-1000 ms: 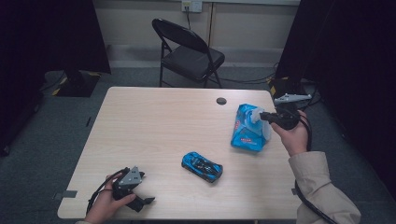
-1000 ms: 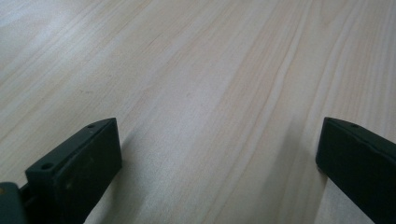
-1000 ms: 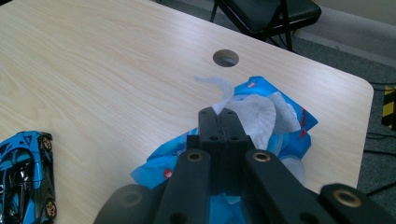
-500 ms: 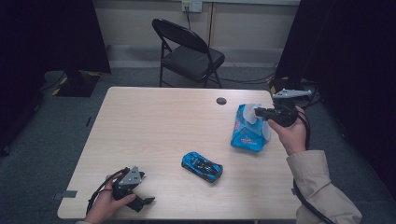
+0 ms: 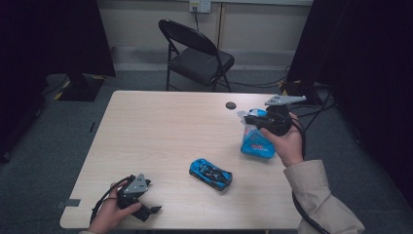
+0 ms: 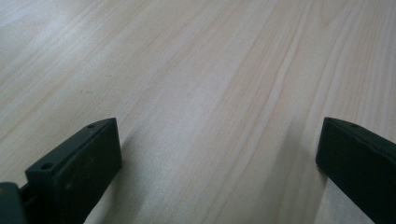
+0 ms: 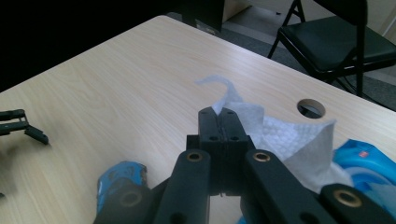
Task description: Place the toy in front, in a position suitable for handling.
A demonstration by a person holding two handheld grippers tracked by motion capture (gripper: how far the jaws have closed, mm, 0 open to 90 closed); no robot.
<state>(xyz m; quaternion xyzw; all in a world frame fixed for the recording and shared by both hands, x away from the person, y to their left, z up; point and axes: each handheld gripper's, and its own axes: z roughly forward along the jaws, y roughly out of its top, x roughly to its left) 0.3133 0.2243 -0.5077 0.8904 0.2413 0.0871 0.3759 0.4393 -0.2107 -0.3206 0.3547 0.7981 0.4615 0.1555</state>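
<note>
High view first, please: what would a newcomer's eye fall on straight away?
The right gripper, raised at the table's right side, is pinching a white wipe pulled up from a blue wipes pack. A blue toy car lies near the front middle, and the left gripper rests open at the front left corner.

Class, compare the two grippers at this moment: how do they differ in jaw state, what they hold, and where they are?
The left gripper has its jaws wide apart, holding nothing; the right gripper is shut on a white wipe. The left sits low at the table's near left corner; the right is raised above the blue wipe pack at the far right. Both are black and hand-held.
</note>
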